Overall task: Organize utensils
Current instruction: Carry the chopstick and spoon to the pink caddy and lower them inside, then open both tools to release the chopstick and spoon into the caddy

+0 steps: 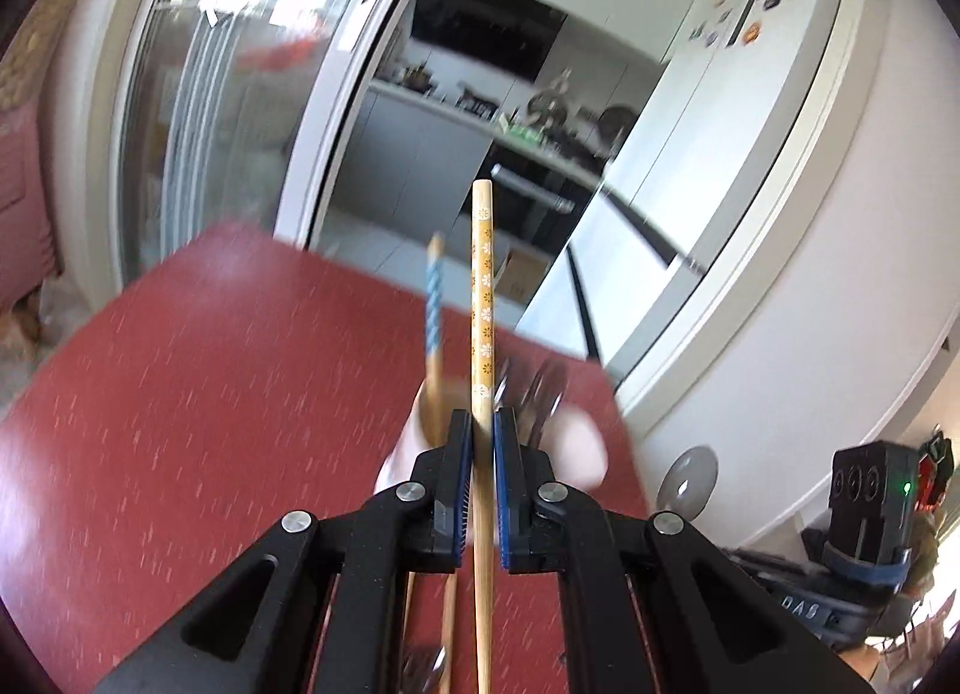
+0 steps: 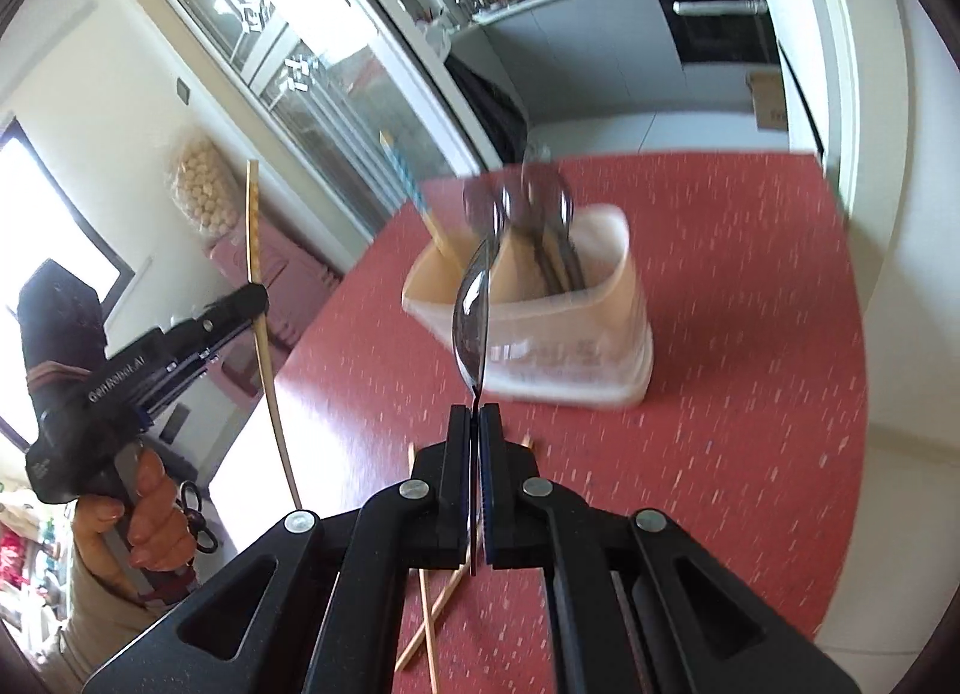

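Left gripper (image 1: 482, 424): one, hand-held, jaws closed on a chopstick. The blue pads press the shaft from both sides.

Yellow chopstick (image 1: 482, 286): one, wooden, upper part printed with small white flowers on yellow. It stands clear of the table, its patterned end pointing up and away from the gripper, its bare end running back below the jaws. In the right wrist view the same stick (image 2: 259, 298) shows as a long curved line crossing the left gripper (image 2: 255, 298).

Right gripper (image 2: 475, 412): one, hand-held, jaws clenched tight on a spoon's handle.

Spoon (image 2: 471, 316): one, metal, seen edge-on, bowl ahead of the jaws, held above the table in front of the holder.

Holder (image 2: 576, 334): one, pale plastic tub, standing upright on the table.

Contents of the holder: one chopstick with a blue-and-white pattern (image 2: 408, 190), leaning out toward the left; several metal spoons or similar (image 2: 528, 202), too blurred to count.

Loose chopsticks on the table (image 2: 429, 622): at least two plain wooden ones, crossing each other near the right gripper's body, partly hidden by it.

Table (image 2: 720, 334): one, red top with pale flecks.

Hand (image 2: 153, 508): one in view, wrapped around the left gripper's handle, with a light sleeve below it.

Background: sliding glass door, kitchen counter with oven, white fridge (image 1: 756, 33) with magnets.
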The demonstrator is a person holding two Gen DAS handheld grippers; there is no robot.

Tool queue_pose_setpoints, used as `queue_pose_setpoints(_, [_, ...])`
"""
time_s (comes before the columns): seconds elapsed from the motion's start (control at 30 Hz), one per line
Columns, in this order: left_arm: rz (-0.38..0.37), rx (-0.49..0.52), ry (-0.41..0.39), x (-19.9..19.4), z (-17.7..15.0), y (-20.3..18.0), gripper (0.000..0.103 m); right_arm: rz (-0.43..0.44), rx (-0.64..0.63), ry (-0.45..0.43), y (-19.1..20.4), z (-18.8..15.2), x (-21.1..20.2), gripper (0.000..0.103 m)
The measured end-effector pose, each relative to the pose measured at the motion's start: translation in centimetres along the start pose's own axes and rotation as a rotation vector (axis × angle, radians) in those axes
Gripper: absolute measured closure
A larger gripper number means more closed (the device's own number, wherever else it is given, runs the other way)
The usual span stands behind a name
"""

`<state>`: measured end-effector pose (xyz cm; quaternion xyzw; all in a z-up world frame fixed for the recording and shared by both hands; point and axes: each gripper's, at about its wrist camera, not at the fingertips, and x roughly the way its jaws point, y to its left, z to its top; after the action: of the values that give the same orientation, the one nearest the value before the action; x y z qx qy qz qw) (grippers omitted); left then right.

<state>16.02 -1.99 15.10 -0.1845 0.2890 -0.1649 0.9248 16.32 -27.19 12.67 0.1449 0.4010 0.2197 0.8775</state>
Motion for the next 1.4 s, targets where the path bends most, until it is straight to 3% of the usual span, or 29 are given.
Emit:
queue_pose_setpoints(0.33, [0.020, 0.076, -0.183, 5.0, 6.4, -1.5, 0.066, -0.063, -0.070, -0.135, 0.9, 7.6, 0.2, 0.100])
queue_pose_setpoints(0.5, [0.047, 0.122, -0.241, 7.8, 6.9, -1.8, 0.066, -0.110, -0.137, -0.182, 1.2, 9.6, 2.2, 0.100])
queue_pose_setpoints(0.73, [0.073, 0.147, -0.281, 11.4, 5.3, -1.1, 0.066, -0.218, -0.266, -0.216, 1.5, 8.9, 5.7, 0.100])
queue_pose_setpoints(1.07, [0.123, 0.210, -0.211, 13.5, 0.0, 0.0, 0.066, -0.277, -0.374, -0.162, 1.1, 5.3, 8.6, 0.100])
queue_pose_setpoints(1.4, [0.174, 0.245, -0.167, 12.5, -1.4, 0.4, 0.066, -0.239, -0.274, -0.097, -0.7, 5.8, 9.7, 0.099])
